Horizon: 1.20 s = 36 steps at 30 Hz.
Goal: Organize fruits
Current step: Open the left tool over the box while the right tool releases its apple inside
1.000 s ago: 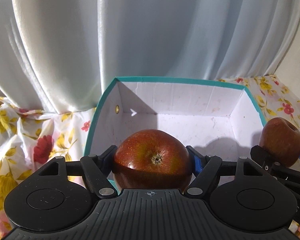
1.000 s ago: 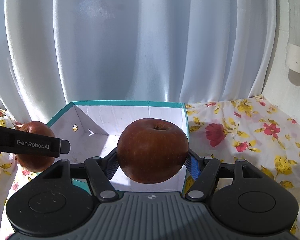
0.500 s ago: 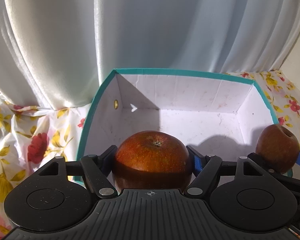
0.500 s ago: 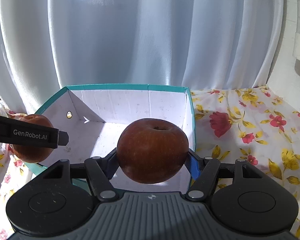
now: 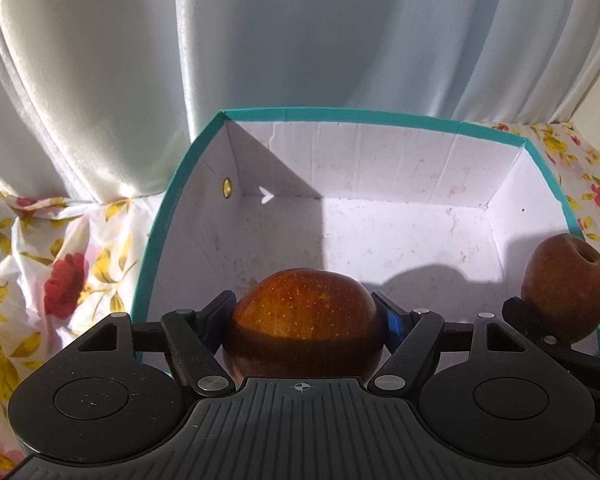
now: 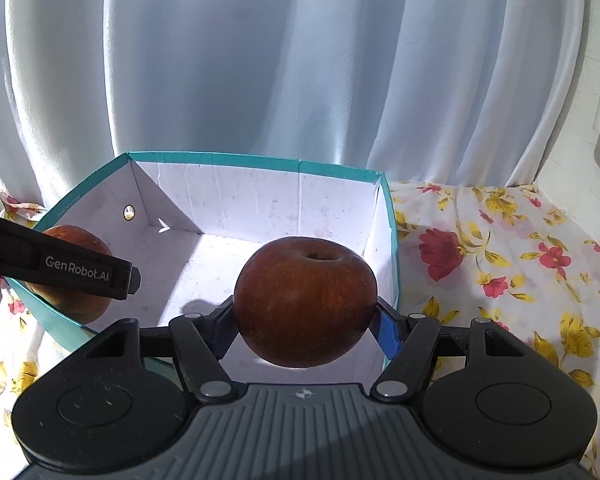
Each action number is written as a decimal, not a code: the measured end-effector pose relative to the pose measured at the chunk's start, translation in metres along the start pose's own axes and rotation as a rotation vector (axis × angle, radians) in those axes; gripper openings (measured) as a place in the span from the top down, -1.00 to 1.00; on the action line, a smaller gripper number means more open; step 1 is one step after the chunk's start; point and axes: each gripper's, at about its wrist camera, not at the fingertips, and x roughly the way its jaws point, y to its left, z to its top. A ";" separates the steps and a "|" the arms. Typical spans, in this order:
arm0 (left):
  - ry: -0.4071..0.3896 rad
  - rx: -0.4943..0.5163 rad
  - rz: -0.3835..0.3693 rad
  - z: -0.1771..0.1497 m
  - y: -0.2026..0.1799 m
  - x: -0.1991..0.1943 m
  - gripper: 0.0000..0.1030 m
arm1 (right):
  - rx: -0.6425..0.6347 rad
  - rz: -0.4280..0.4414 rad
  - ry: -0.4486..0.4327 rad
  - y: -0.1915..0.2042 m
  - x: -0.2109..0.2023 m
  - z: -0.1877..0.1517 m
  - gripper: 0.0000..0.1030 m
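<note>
Red apples [image 5: 304,312] clamped; both tools [image 6: 305,320] over box [image 6: 260,160].

white curtain [image 5: 300,40], floral tablecloth [image 6: 500,260]

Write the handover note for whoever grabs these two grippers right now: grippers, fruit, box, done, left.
Left gripper: jaws shut on one apple, held over the near left part of the box.
Right gripper: jaws shut on the other apple, stem dimple up, held over the box's near right corner.
Box: teal outside, white inside, open top, on the flowered cloth in front of the curtain. No fruit lies on the part of its floor that shows.
Done: both apples picked up and brought over the box.
Left: lower each apple to the floor, open the jaws, pull back. Keep the grippers apart; they are close.
</note>
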 end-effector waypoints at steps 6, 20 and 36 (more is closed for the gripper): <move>0.033 -0.006 0.010 -0.001 0.001 0.010 -0.51 | -0.048 -0.016 0.014 0.006 0.004 0.000 -0.34; -0.047 -0.061 -0.017 0.001 0.014 -0.010 -0.66 | -0.020 -0.005 -0.111 -0.003 -0.031 0.007 -1.00; -0.124 -0.035 -0.058 -0.061 0.007 -0.071 -0.70 | 0.177 0.005 -0.034 -0.044 -0.089 -0.050 -1.00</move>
